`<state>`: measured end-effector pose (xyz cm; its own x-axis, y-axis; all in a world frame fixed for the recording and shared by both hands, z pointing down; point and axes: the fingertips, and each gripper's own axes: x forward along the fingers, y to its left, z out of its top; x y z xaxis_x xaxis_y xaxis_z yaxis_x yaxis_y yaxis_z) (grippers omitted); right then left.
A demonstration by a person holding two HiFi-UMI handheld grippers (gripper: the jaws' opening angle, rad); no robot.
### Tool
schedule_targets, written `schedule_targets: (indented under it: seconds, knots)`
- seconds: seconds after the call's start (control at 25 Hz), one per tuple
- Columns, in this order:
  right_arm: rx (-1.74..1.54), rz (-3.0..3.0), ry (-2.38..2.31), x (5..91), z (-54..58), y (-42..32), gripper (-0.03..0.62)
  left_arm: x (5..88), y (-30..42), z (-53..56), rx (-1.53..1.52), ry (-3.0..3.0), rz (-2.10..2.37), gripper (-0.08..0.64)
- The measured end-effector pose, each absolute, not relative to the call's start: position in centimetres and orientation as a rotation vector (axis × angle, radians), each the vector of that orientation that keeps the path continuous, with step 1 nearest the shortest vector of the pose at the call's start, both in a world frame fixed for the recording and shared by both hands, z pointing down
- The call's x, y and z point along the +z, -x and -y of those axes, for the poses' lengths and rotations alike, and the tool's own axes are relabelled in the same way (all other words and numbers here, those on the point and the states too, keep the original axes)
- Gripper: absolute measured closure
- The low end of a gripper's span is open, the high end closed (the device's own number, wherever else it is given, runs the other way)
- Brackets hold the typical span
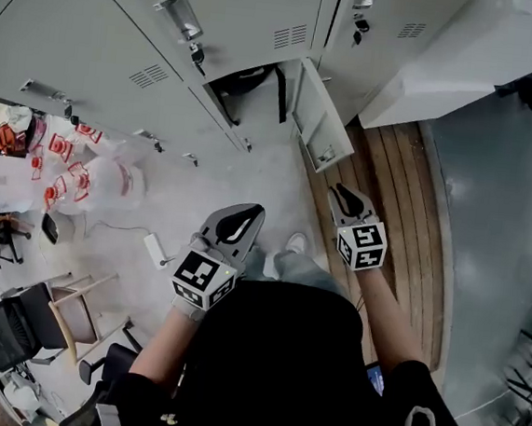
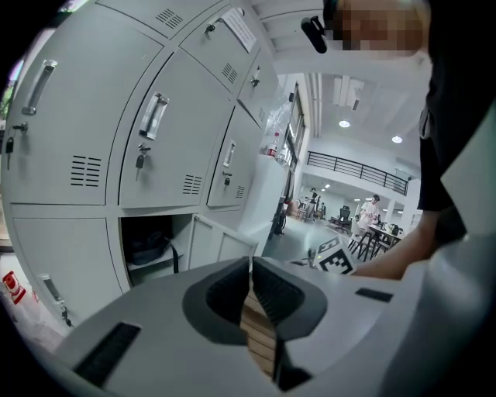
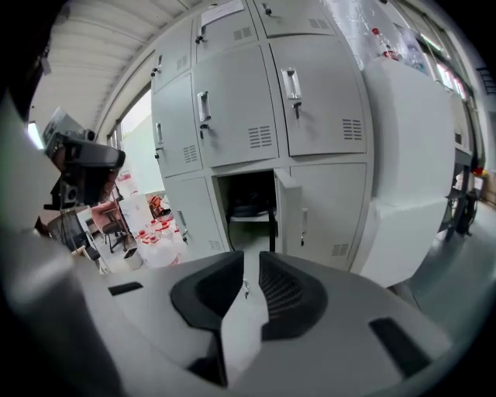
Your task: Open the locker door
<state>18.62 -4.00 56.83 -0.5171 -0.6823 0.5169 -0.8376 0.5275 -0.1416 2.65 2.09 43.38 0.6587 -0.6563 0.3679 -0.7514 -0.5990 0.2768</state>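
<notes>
Two grippers noted: left gripper (image 1: 245, 213) jaws together, empty; right gripper (image 1: 347, 195) jaws a slit apart, empty. One locker door (image 1: 321, 128) swung out; interior shadowed.

The lockers (image 1: 123, 44) are pale grey; the bag (image 1: 241, 81) is black. The left tool (image 1: 247, 212) and right tool (image 1: 343, 193) are grey with black pads, with black-and-white squares on each cube (image 1: 202, 278). The floor boards (image 1: 390, 191) are brown.
</notes>
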Motion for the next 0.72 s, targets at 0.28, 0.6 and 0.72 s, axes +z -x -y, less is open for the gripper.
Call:
schedule_targets:
  seconds: [0.28, 0.6, 0.72]
  knots:
    - [0.47, 2.501, -1.283, 47.3, 2.4, -17.0, 0.522, 40.5, -1.5, -0.3, 0.26, -2.546, 1.07, 0.531]
    - [0.338, 2.625, -1.328, 37.9, 1.5, -15.8, 0.525, 37.2, -1.2, 0.7, 0.212, -2.644, 1.046, 0.531]
    - [0.27, 2.663, -1.327, 35.5, 0.9, -15.3, 0.525, 36.1, -1.2, 0.6, 0.18, -2.668, 1.043, 0.531]
